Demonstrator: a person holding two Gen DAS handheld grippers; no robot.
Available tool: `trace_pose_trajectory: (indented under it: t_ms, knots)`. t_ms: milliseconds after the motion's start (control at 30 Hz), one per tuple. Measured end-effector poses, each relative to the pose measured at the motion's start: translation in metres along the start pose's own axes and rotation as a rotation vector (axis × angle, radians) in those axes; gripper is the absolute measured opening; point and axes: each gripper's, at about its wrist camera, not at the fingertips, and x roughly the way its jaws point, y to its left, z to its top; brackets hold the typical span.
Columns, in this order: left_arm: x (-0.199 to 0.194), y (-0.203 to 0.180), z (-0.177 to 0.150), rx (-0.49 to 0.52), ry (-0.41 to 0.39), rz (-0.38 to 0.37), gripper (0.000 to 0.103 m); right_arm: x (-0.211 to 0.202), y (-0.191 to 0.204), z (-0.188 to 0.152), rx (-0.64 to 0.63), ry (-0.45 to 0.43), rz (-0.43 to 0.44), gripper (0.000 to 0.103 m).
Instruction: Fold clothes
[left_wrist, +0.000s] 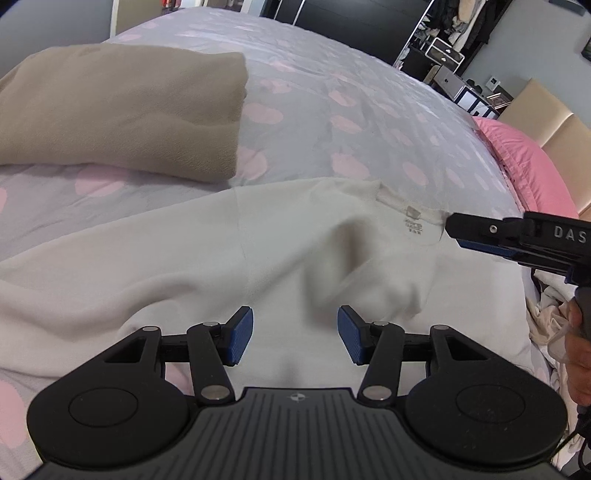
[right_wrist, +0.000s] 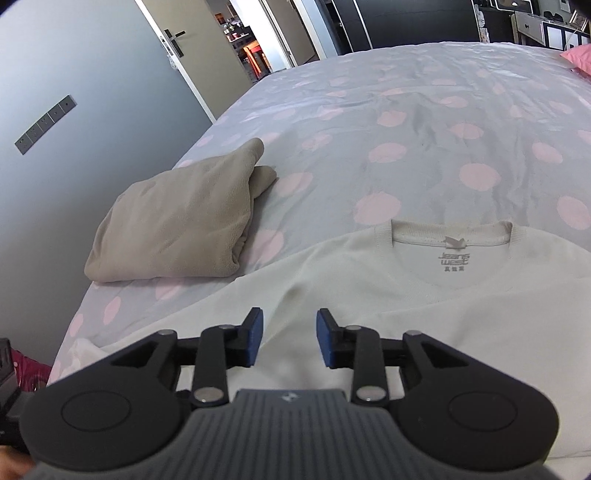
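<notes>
My left gripper hangs over the white sweater, fingers parted with only cloth below. My right gripper hovers near the collar, fingers narrowly apart, gripping nothing. The sweater lies spread along the bed's near edge. The folded beige garment sits by the left edge; bare spotted cover stretches beyond.

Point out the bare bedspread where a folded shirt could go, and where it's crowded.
Free: the dotted bedspread beyond the white shirt's collar, right of the folded beige garment, out to the pink pillow. Crowded: the near edge, covered by the shirt, with both open grippers over it.
</notes>
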Motion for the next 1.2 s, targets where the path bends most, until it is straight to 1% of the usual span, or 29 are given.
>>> trace_pose_trajectory:
  t_ms: [67, 167, 267, 333, 500, 600, 633, 700, 767, 800, 867, 900, 967, 1067, 1200]
  knots:
    - [0.004, -0.011, 0.004, 0.036, -0.009, -0.004, 0.05, -0.009, -0.012, 0.001, 0.002, -0.002, -0.014, 0.036]
    - [0.016, -0.024, 0.012, 0.083, -0.011, -0.007, 0.053, -0.029, -0.04, -0.001, 0.003, -0.006, -0.061, 0.038]
    - [0.033, -0.032, 0.017, 0.101, 0.001, -0.008, 0.054, -0.049, -0.08, -0.005, -0.006, -0.015, -0.146, 0.041]
    - [0.046, -0.034, 0.02, 0.102, 0.009, 0.002, 0.054, -0.064, -0.114, -0.009, 0.014, -0.021, -0.205, 0.041]
    - [0.075, -0.031, 0.023, 0.114, 0.034, 0.047, 0.054, -0.093, -0.209, -0.016, 0.178, -0.059, -0.334, 0.041]
    - [0.092, -0.027, 0.022, 0.099, 0.067, 0.079, 0.053, -0.101, -0.253, -0.02, 0.289, -0.069, -0.373, 0.041]
    - [0.095, -0.026, 0.021, 0.095, 0.075, 0.075, 0.051, -0.103, -0.265, -0.021, 0.318, -0.065, -0.377, 0.041]
    - [0.102, -0.027, 0.019, 0.101, 0.095, 0.062, 0.046, -0.102, -0.279, -0.026, 0.334, -0.029, -0.386, 0.041]
    - [0.107, -0.029, 0.016, 0.123, 0.105, 0.066, 0.03, -0.099, -0.289, -0.033, 0.331, 0.011, -0.401, 0.041]
    - [0.108, -0.03, 0.015, 0.137, 0.101, 0.081, 0.029, -0.097, -0.292, -0.036, 0.322, 0.029, -0.402, 0.041]
    - [0.109, -0.031, 0.012, 0.154, 0.084, 0.097, 0.017, -0.093, -0.299, -0.044, 0.316, 0.065, -0.395, 0.041]
    - [0.108, -0.03, 0.011, 0.155, 0.081, 0.099, 0.016, -0.091, -0.302, -0.049, 0.321, 0.083, -0.391, 0.041]
    - [0.108, -0.03, 0.01, 0.156, 0.075, 0.101, 0.01, -0.087, -0.308, -0.057, 0.329, 0.122, -0.381, 0.041]
    - [0.106, -0.032, 0.011, 0.155, 0.073, 0.104, 0.007, -0.083, -0.312, -0.069, 0.306, 0.203, -0.365, 0.041]
    - [0.107, -0.033, 0.009, 0.179, 0.072, 0.108, 0.005, -0.082, -0.308, -0.084, 0.257, 0.258, -0.33, 0.042]
